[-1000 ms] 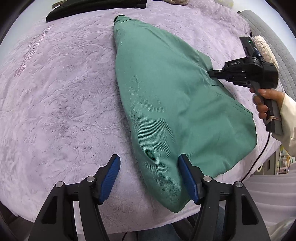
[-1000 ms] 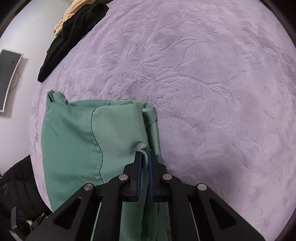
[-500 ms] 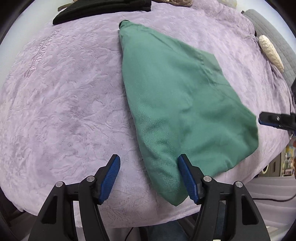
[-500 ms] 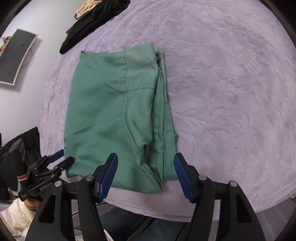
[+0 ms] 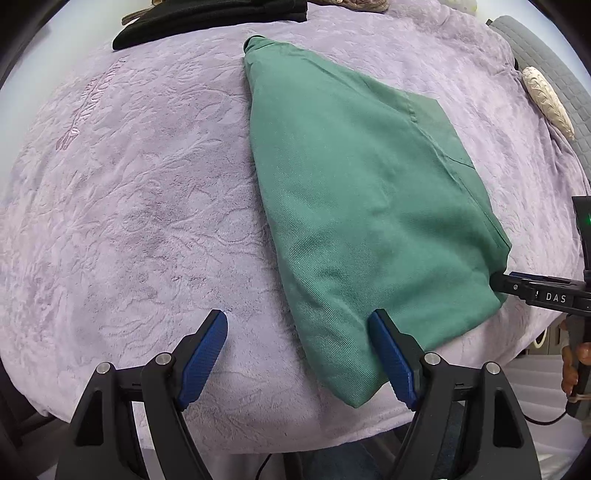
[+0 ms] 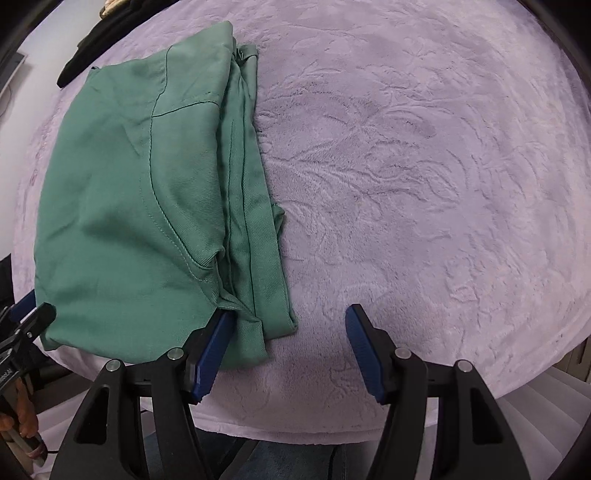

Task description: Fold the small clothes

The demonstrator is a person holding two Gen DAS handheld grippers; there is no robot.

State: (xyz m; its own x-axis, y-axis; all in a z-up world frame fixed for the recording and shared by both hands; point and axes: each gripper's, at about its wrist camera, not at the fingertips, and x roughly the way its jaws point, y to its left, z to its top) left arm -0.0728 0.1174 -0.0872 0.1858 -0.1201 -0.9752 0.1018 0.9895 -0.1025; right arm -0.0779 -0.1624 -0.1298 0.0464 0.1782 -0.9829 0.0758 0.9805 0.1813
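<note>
**Fold laid down, both grippers free of the garment**

In the left wrist view, the left gripper [image 5: 297, 354] stands at 6 o'clock, its ribbed blue pads spread wide and widening further; the near corner of the folded green twill garment [image 5: 354, 206] lies between them, unpressed. In the right wrist view, the right gripper [image 6: 290, 347] was pinched on the garment's edge a second ago; it now stands wide open and has drawn back across the bed to the near corner, its left pad just over the hem. The fold is therefore released and judged complete; a further fold or smoothing remains.

The garment [image 6: 147, 184] lies flat at 10 o'clock, stitched seams showing, layered edges stacked along its right side. It rests on the plush lilac embossed bedspread [image 6: 424, 166]. Dark clothes [image 5: 210, 18] lie at 12 o'clock.
</note>
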